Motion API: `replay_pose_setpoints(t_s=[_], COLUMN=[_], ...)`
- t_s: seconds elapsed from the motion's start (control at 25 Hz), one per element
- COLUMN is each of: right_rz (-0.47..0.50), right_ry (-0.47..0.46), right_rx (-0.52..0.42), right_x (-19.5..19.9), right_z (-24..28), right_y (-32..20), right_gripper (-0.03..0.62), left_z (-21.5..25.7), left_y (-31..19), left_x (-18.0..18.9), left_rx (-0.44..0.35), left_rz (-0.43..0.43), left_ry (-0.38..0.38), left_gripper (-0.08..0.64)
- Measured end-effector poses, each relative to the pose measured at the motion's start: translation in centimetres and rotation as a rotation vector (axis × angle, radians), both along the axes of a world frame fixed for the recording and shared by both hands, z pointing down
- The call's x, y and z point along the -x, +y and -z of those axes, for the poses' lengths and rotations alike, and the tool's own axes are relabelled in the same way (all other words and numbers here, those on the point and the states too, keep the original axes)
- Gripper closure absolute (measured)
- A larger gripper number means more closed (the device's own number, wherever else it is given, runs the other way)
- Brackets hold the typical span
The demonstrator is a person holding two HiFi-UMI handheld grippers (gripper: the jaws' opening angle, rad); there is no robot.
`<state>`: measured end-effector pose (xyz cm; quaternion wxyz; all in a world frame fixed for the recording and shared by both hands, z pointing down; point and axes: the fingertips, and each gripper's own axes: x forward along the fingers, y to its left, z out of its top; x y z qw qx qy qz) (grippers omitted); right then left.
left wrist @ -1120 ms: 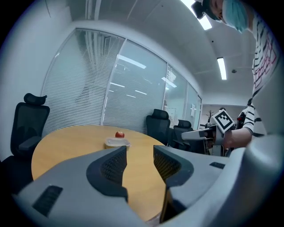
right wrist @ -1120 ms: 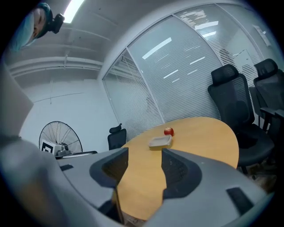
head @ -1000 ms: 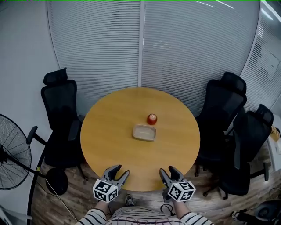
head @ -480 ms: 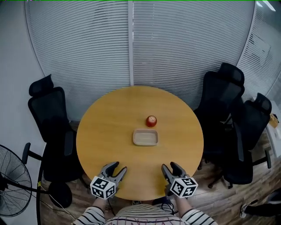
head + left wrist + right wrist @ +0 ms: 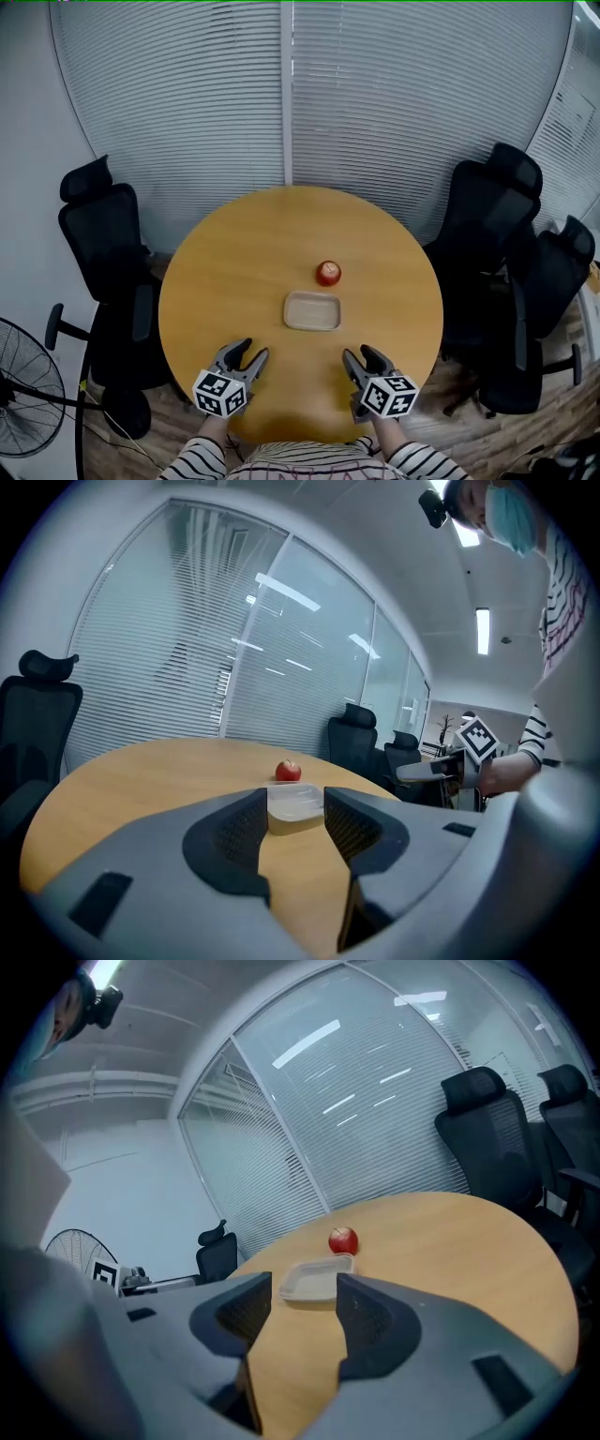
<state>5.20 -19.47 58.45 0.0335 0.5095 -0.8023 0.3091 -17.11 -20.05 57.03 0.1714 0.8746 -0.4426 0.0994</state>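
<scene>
Head view shows us the left hand-held gripper [image 5: 251, 349] and right hand-held gripper [image 5: 357, 352], jaws apart and empty, well short of the shallow tray [image 5: 312, 310] on the counter [image 5: 225, 281], with an apple [image 5: 328, 273] just beyond it; we judge the tray light, thin and best pinched by its rim.

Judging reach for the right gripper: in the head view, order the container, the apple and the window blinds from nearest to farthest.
1. container, straight ahead of the right gripper, slightly left.
2. apple, just behind the container, slightly right.
3. window blinds, past the far edge of the table.
</scene>
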Motion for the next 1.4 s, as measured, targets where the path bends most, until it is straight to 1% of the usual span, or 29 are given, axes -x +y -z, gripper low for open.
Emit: replay_pose_setpoints(t_s=[0.12,0.28,0.44,0.68,0.84,1.08,1.24,1.4], right_rz=[0.030,0.055,0.052,0.044,0.048,0.055,0.057,0.069], right_ry=[-0.003,-0.010,-0.015,-0.010,-0.020,-0.034,-0.041,-0.042], right_rx=[0.024,0.053,0.077,0.080,0.082,0.110,0.122,0.130], right_x=[-0.1,0.2,-0.5,-0.8,-0.2,0.6,1.0,1.5], right_z=[-1.1,-2.9,-4.7,-6.9,-8.1,-10.0,-10.7,-11.1], right_y=[-2.8,-6.1,-8.9,-12.2,-13.8,-15.3,-15.8,-16.2], right_gripper=[0.367,0.368,0.371,0.377,0.386,0.394,0.399,0.400], left_z=[-0.8,-2.4,-4.0,-6.5,-8.1,-9.3,-10.3,-11.4], left_y=[-2.4,-5.5,-8.4,-11.8,-13.4,-15.7,-16.4,-16.5], left_x=[-0.4,-0.8,-2.0,-4.0,-4.6,-5.6,-6.5,-7.1], left_rx=[0.015,0.041,0.062,0.098,0.127,0.167,0.198,0.229], left_rz=[0.024,0.031,0.012,-0.031,-0.058,-0.086,-0.111,-0.117], left_ry=[-0.001,-0.012,-0.025,-0.047,-0.068,-0.073,-0.073,-0.072], left_gripper=[0.394,0.394,0.394,0.394,0.394,0.374,0.367,0.367])
